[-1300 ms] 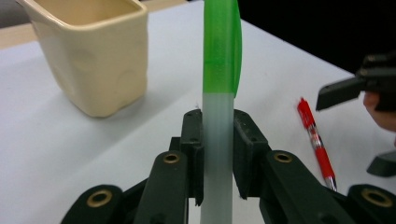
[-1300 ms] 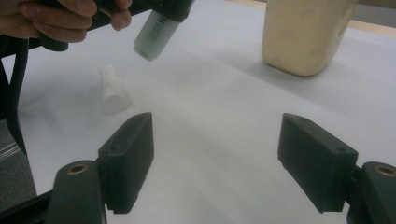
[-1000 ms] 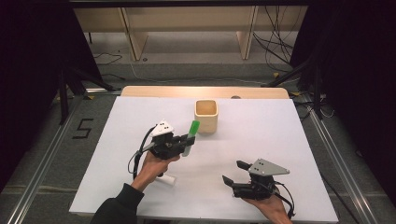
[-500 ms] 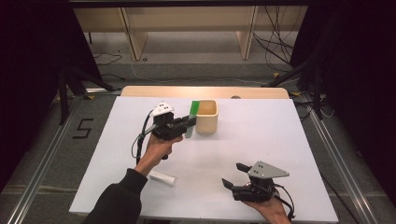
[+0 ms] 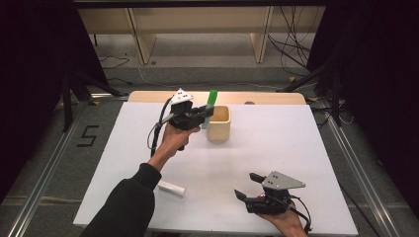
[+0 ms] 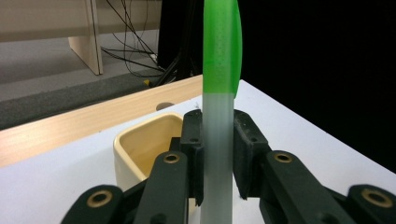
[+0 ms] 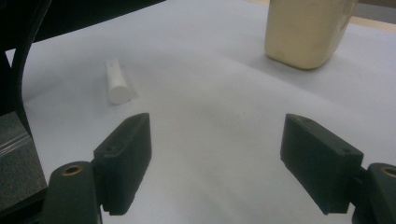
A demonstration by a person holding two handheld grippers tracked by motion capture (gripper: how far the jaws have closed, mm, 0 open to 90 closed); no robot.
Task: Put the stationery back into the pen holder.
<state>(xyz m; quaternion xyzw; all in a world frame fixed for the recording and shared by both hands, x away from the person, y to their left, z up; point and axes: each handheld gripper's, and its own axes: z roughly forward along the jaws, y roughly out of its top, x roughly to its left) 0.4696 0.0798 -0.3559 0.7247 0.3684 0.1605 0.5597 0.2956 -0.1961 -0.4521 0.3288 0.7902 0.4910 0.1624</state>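
My left gripper (image 5: 205, 114) is shut on an upright tube with a green top and a translucent white body (image 5: 211, 102), held just left of the cream square cup (image 5: 220, 123) and above its rim. In the left gripper view the tube (image 6: 218, 116) stands clamped between the two black jaws, with the cup (image 6: 144, 144) behind and below it. My right gripper (image 5: 247, 186) rests open near the table's front right, nothing between its jaws. A short white cylinder (image 5: 171, 188) lies on the table at the front left; in the right gripper view the white cylinder (image 7: 116, 84) lies beyond the left jaw.
The white table top (image 5: 276, 143) has a wooden strip (image 5: 267, 98) along its far edge. Wooden shelving legs and cables are on the floor behind. Metal rails run along both sides of the table. The cup (image 7: 306, 30) stands far ahead in the right gripper view.
My left gripper has carried the green-topped tube up and away from me, from mid-table to beside the cup's left rim. The right gripper has stayed where it was, open.
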